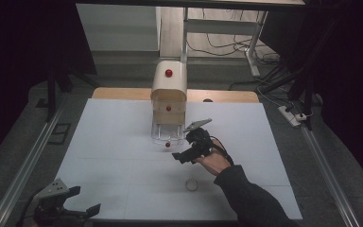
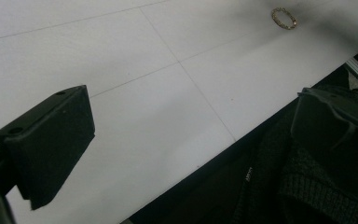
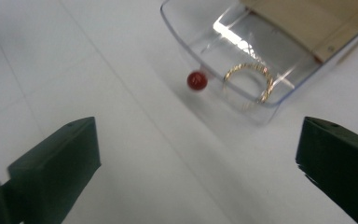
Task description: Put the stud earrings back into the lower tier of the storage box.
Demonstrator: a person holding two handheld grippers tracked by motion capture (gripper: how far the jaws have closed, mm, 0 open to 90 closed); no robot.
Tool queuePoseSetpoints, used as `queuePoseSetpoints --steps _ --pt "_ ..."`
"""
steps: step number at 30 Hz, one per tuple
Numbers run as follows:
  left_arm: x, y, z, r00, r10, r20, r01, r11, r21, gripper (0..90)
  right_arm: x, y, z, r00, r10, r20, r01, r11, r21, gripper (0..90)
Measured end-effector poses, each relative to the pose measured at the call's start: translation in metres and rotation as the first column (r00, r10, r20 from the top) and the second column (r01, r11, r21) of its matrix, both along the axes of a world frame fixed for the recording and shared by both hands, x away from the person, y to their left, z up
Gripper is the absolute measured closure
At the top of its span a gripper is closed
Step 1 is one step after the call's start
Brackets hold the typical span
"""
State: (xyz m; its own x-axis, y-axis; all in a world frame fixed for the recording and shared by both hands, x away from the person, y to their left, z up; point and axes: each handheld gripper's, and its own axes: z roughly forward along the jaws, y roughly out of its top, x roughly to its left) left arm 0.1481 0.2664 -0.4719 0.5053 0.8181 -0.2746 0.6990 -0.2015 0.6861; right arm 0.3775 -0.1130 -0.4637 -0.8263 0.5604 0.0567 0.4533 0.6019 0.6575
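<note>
My left gripper (image 1: 73, 203) rests at the near left edge of the matte white table (image 1: 113, 142), its blocky black jaws spread with nothing between them. A thin gold chain bracelet (image 1: 191, 184) lies loose near the front edge. At centre stands a cream, round-topped drawer cabinet (image 1: 169, 87) with red ball knobs; its clear plastic drawer (image 3: 242, 51) is pulled out and holds a second gold bracelet (image 3: 248, 81). My right gripper (image 1: 189, 151) hovers just before that drawer, jaws released wide, hand angled leftward.

no readable text, labels, brands, numbers, signs anywhere
</note>
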Motion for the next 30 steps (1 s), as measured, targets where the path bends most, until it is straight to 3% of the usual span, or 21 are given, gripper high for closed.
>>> queuePoseSetpoints --steps 10,20,24,30 --pt "0.0 0.0 0.0 1.0 0.0 -0.002 0.0 1.0 -0.002 0.0 -0.019 -0.021 -0.011 0.9999 0.014 -0.006 -0.014 0.9994 -0.031 0.0" --pt "0.0 0.0 0.0 1.0 0.001 -0.004 -0.001 1.0 -0.003 0.0 -0.039 -0.028 -0.022 0.9985 0.053 -0.011 -0.054 0.9957 -0.076 0.0" --pt "0.001 0.001 0.0 1.0 0.001 -0.004 -0.001 1.0 -0.007 0.0 -0.042 -0.03 -0.027 0.9979 0.065 -0.009 -0.065 0.9918 -0.109 0.0" --pt "0.001 0.001 0.0 1.0 0.0 -0.005 0.0 1.0 -0.005 0.0 -0.041 -0.029 -0.04 0.9963 0.071 -0.049 -0.077 0.9875 -0.137 1.2"
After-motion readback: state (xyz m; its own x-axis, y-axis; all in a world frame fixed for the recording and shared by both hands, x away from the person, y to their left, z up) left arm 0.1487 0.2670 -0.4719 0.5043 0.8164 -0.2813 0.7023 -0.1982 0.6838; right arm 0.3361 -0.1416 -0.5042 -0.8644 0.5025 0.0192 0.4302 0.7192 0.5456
